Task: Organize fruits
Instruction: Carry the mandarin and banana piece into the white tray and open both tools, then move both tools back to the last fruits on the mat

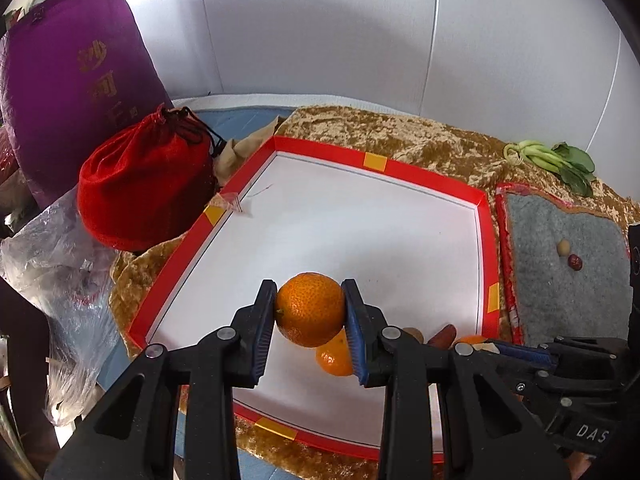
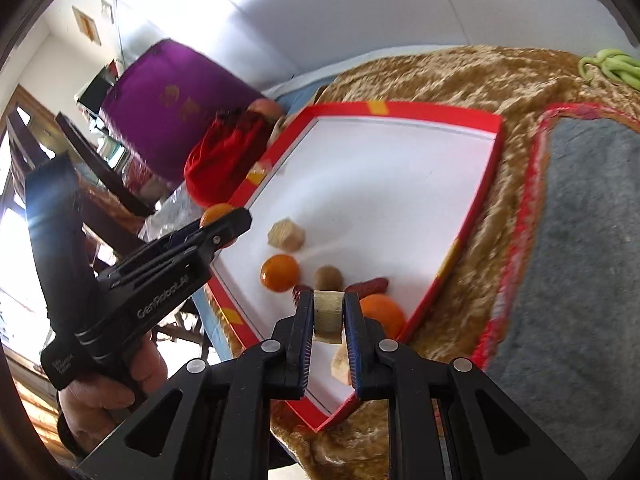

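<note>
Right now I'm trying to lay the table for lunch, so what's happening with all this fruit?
A person is sorting fruit with two hand-held grippers. The left gripper is clamped on an orange above the red-rimmed white tray. The right gripper is shut on a small pale fruit chunk over the tray's near corner. More oranges, a kiwi and other pieces already lie in the tray.
</note>
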A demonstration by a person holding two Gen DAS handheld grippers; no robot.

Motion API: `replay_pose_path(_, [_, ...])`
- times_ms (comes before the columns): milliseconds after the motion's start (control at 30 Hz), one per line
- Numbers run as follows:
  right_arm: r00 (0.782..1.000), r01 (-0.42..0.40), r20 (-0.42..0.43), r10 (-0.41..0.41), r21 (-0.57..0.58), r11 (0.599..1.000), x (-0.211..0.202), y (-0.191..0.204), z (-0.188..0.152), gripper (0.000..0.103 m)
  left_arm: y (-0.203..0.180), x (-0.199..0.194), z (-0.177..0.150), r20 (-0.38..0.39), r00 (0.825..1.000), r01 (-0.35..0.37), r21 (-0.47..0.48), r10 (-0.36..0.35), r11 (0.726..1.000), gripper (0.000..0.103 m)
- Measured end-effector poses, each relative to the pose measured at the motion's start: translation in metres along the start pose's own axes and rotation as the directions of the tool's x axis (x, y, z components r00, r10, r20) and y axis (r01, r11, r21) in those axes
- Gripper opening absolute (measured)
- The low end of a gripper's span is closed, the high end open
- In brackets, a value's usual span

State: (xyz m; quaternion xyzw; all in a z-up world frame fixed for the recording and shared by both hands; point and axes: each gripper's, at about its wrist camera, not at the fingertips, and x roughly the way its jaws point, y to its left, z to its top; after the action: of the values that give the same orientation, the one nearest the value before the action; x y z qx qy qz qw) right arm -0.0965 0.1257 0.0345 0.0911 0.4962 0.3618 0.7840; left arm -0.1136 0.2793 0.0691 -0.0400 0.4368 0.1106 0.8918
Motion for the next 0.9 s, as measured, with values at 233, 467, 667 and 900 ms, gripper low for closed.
replay_pose_path(233, [0.999,0.026,-0.022,-0.027,-0.037,0.999,0.01,0.005,-0.006,0.019,-0.007,0.008,-0.007,-0.05,0.999,-0.004,0.04,0.006,0.999,0.031])
replay_pose_path(467, [1.0,0.018,-0.021,-0.02,-0.071,0.997,0.009,0.014,-0.007,0.019,-0.008,0.011,-0.006,-0.067,0.997,-0.031,0.046,0.034,0.998,0.032])
replay_pose_path(667, [0.999,-0.031,0.01,0.032,-0.059,0.998,-0.006,0.016,-0.001,0.023,-0.007,-0.005,0.001,0.039,0.994,-0.099,0.035,0.098,0.994,0.056])
replay_pose_path(900, [0.993,-0.04,0.112,0.041,-0.01,0.999,-0.045,-0.001,0.015,0.025,-0.02,-0.017,0.009,0.115,0.987,-0.119,0.048,0.112,0.992,0.062])
